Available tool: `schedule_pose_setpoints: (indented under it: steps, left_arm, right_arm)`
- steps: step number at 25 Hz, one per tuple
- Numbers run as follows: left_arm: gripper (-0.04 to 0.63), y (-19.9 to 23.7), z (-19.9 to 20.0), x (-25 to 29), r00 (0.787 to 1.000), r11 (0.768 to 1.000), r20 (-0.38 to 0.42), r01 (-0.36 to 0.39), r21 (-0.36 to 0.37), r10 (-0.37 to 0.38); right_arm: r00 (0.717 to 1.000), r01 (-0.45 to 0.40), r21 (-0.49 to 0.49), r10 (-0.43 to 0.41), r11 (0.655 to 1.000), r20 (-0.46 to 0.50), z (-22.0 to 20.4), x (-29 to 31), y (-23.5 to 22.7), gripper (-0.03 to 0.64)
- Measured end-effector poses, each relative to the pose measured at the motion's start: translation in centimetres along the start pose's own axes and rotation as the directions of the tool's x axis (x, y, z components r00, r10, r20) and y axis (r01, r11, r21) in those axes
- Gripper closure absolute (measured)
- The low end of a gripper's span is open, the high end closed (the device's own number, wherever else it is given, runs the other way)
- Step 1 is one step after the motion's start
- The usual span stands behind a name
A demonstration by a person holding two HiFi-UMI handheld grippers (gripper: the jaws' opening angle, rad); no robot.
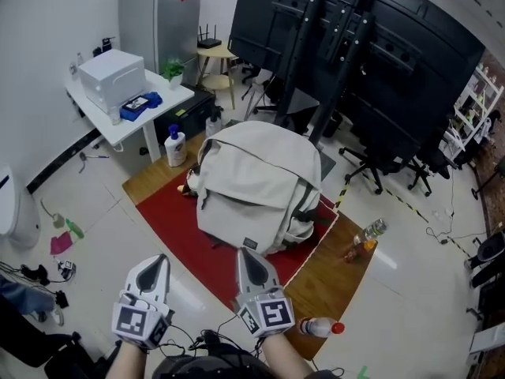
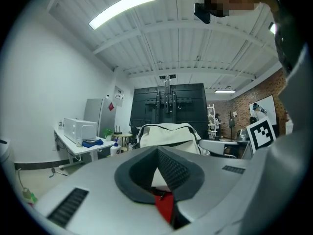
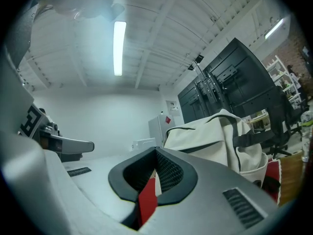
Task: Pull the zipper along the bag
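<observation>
A cream backpack (image 1: 256,184) stands upright on a red mat (image 1: 185,239) in the head view; a dark zipper line curves across its upper front. It also shows ahead in the left gripper view as the backpack (image 2: 168,133) and at right in the right gripper view as the backpack (image 3: 220,136). My left gripper (image 1: 156,260) is shut and empty, near the mat's front left edge. Shut and empty too, my right gripper (image 1: 251,254) has its tip just in front of the bag's lower edge, apart from it.
A wooden floor panel (image 1: 339,271) lies under the mat. A plastic bottle (image 1: 319,327) lies by my right hand, another bottle (image 1: 364,239) stands at the mat's right. A white desk (image 1: 130,109) with a box, a soap bottle (image 1: 175,146), office chairs (image 1: 387,164) and dark panels surround.
</observation>
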State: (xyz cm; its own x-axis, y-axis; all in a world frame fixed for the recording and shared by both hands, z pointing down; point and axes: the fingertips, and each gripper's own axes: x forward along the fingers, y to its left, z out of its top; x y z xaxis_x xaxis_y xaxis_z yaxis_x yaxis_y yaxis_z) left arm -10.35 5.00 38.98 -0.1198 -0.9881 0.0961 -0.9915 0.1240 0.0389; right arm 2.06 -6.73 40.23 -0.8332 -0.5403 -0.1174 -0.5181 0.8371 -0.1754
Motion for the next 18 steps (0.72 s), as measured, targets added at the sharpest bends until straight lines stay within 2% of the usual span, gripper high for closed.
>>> schedule_pose_setpoints:
  steps: [10,18]
  left_arm:
    - [0.561,0.7,0.1,3.1,1.000,1.000,-0.005,0.005,0.021,-0.005]
    - [0.561,4.3,-0.5,7.3,0.996,0.996,0.020,0.087,0.007,-0.087]
  right_arm:
    - [1.000,0.000,0.000,0.000,1.000,0.003,-0.1,1.0,-0.7,0.609]
    - [0.998,0.065,-0.041,-0.065,0.997,0.005,-0.5,4.2,-0.9,0.609]
